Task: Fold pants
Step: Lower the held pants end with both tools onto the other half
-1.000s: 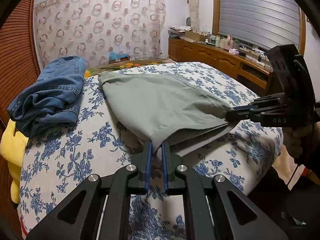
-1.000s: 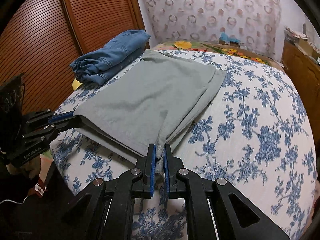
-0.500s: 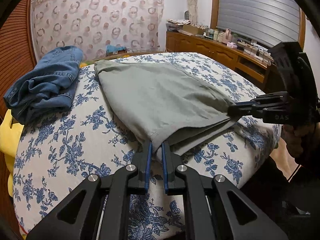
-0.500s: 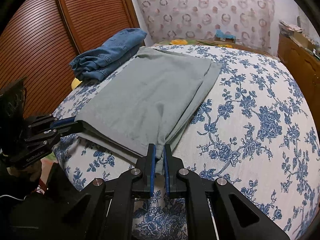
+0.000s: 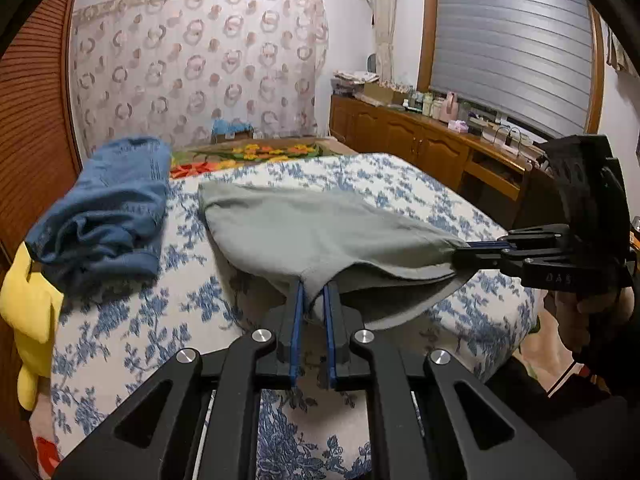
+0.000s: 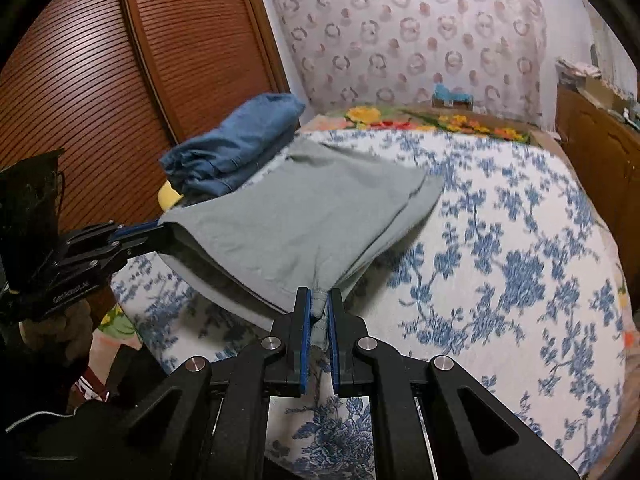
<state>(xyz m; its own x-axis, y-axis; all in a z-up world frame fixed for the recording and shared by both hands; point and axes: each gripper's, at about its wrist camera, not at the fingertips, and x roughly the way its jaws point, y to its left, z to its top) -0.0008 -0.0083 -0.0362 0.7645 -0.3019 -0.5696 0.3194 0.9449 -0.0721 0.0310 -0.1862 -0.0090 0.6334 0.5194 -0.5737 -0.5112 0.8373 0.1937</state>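
Left gripper (image 5: 313,292) and right gripper (image 6: 318,300) each pinch a near corner of the grey pants (image 5: 320,236), already doubled, lifted ahead over the bed (image 6: 500,240); final fold judged remaining

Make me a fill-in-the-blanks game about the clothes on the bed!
1. The pants pinched by both grippers are ____ in colour.
2. The bedspread has ____ flowers printed on white.
3. The folded jeans lie beside the pants, nearer the ____ gripper.
4. The near edge of the pants is lifted ____ the bedspread.

Missing words: grey-green; blue; left; above
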